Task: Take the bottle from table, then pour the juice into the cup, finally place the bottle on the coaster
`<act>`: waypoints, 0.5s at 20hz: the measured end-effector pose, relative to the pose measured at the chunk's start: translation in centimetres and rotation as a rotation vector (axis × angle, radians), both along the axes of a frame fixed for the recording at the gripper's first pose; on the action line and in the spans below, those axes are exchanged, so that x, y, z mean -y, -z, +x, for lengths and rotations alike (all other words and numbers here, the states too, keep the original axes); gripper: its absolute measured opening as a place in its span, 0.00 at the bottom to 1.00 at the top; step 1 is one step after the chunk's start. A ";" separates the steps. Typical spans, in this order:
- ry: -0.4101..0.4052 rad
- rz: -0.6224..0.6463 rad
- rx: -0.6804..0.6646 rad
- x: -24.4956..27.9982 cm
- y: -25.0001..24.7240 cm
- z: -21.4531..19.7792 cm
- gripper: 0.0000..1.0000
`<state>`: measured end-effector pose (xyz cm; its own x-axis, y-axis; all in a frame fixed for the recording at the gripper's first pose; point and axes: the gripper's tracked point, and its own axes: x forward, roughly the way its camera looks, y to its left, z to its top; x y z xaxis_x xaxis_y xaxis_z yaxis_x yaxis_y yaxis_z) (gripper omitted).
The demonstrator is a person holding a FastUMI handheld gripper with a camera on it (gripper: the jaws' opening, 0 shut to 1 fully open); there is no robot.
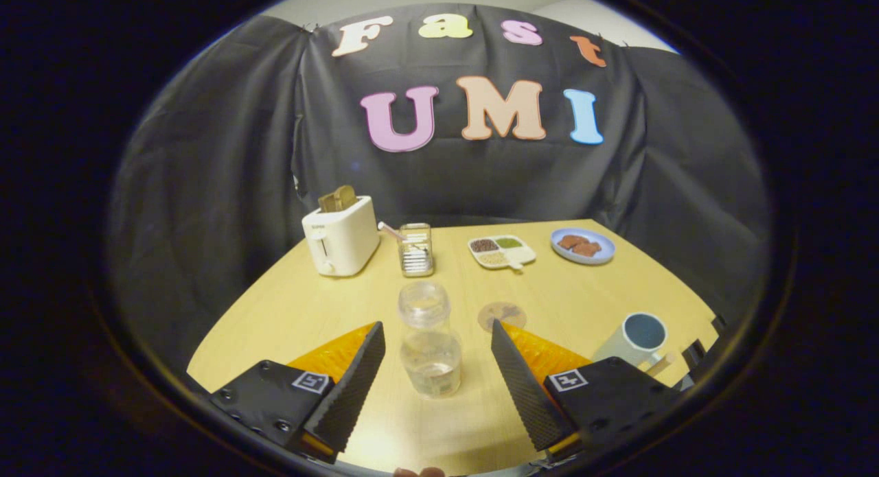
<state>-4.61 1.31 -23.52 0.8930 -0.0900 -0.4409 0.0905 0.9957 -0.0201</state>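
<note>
A clear plastic bottle point(429, 340) with a clear cap stands upright on the wooden table point(295, 305), a little liquid at its bottom. It stands between the fingers of my gripper point(437, 335), which is open, with a gap on each side of the bottle. Just beyond the right finger lies a round cork coaster point(502, 316), partly hidden by that fingertip. A white cup point(637, 337) with a dark inside stands to the right of the right finger, near the table's edge.
At the back of the table stand a white toaster point(340, 242) with toast in it, a clear holder point(416, 249) with sticks, a divided white dish point(502, 251) and a blue plate point(582, 246) with brown pieces. A fingertip point(419, 472) shows below.
</note>
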 end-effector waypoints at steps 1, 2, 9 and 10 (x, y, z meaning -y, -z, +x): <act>0.009 -0.001 -0.019 0.2 1.0 0.1 0.99; 0.011 0.000 -0.033 0.2 1.8 0.2 0.99; -0.002 -0.001 -0.108 -0.6 6.8 1.7 0.99; -0.002 -0.006 -0.117 -0.6 7.2 1.9 0.99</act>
